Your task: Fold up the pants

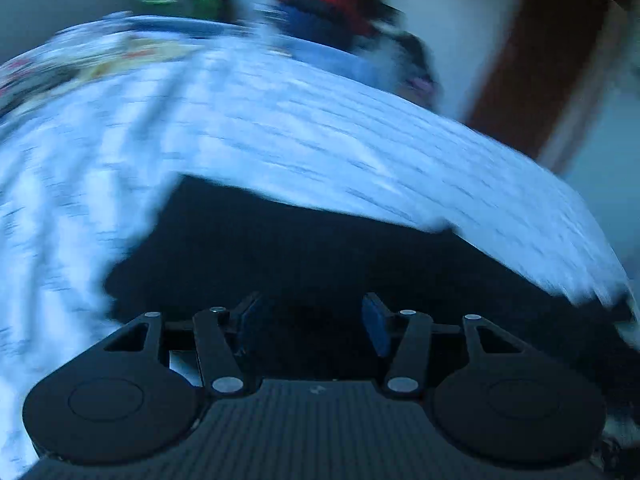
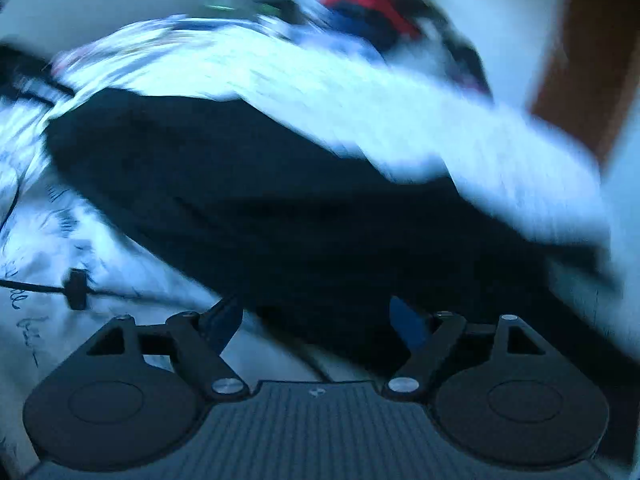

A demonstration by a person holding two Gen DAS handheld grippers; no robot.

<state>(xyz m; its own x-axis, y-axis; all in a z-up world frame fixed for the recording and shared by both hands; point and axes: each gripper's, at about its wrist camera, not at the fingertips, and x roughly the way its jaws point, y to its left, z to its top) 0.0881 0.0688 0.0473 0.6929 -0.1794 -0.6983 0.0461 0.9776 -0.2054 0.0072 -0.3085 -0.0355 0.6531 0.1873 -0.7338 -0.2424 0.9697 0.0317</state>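
**Both grippers standing open above dark pants on a patterned bed cover**

Both wrist views are blurring heavily, so fine detail is not readable.

The left gripper (image 1: 312, 326) is pointing down at the pants (image 1: 304, 256), a dark garment lying flat on a white, line-patterned bed cover (image 1: 280, 128). Its jaws are standing partly apart, with the blue pads (image 1: 376, 330) facing each other across a clear gap. Dark cloth is showing behind the gap, but nothing is being pinched between the pads.

The right gripper (image 2: 316, 326) is pointing down at the same pants (image 2: 256, 200), which are stretching from the far left of its view to the near right. Its jaws are standing wide apart, wider than the left pair, and are gripping nothing. The left finger is hanging over the bed cover (image 2: 52, 240) just beside the garment's near edge; the right finger is hanging over the dark cloth.

A black cable (image 2: 76, 288) is lying across the cover at the near left. A red and blue heap of clothing (image 1: 324, 4) is sitting at the far end of the bed.
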